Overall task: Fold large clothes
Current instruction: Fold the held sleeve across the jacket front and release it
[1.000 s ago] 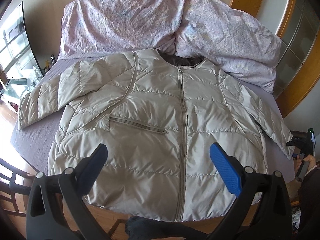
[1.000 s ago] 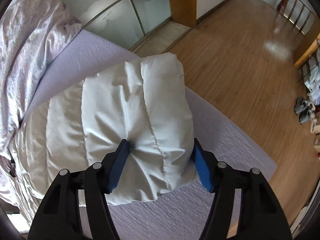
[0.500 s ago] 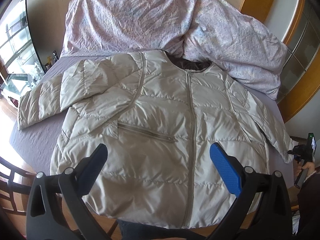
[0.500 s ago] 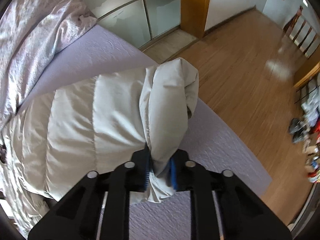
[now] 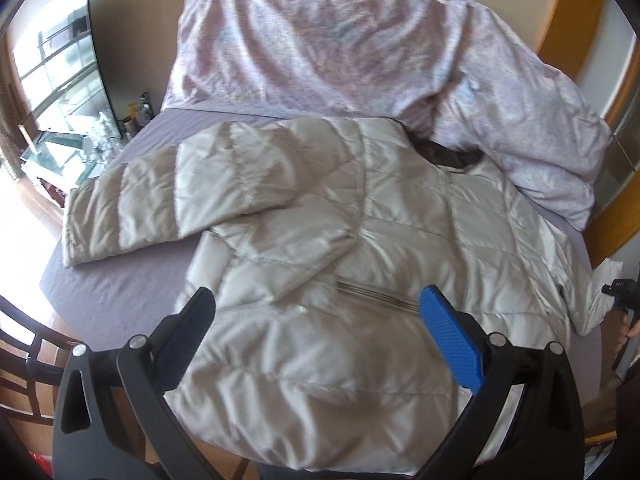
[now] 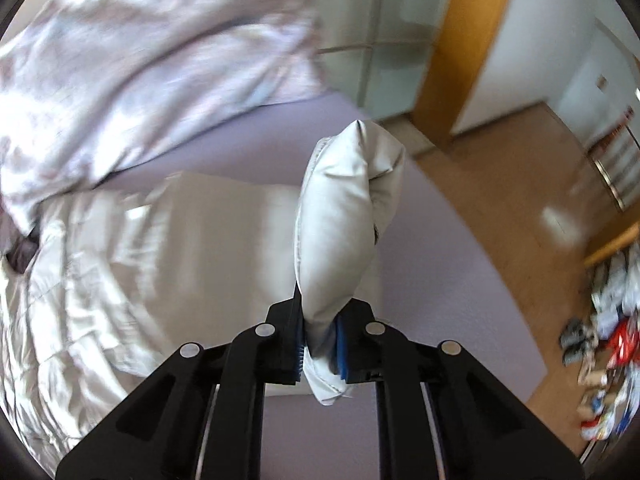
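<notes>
in the left wrist view, the left gripper (image 5: 316, 330) is held wide open and empty above the hem of a quilted puffer jacket (image 5: 360, 260), which is spread on the purple bed sheet (image 5: 120, 292) ahead. in the right wrist view, the right gripper (image 6: 318, 344) is clamped tight on the jacket's sleeve cuff (image 6: 340, 224), which is lifted ahead of the fingers.

One padded jacket (image 5: 340, 264) spread on one bed (image 5: 120, 292), two sleeves: one (image 5: 168, 204) folded across chest, other (image 6: 344, 216) lifted at cuff. One crumpled floral duvet (image 5: 320, 52) at bed head. Two tongs: left tongs (image 5: 316, 332), two fingers spread wide above hem; right tongs (image 6: 318, 344), two fingers pinched on cuff. One zip pocket (image 5: 376, 298), blurred. Heap of shoes (image 6: 600, 332) on floor, number unclear.
</notes>
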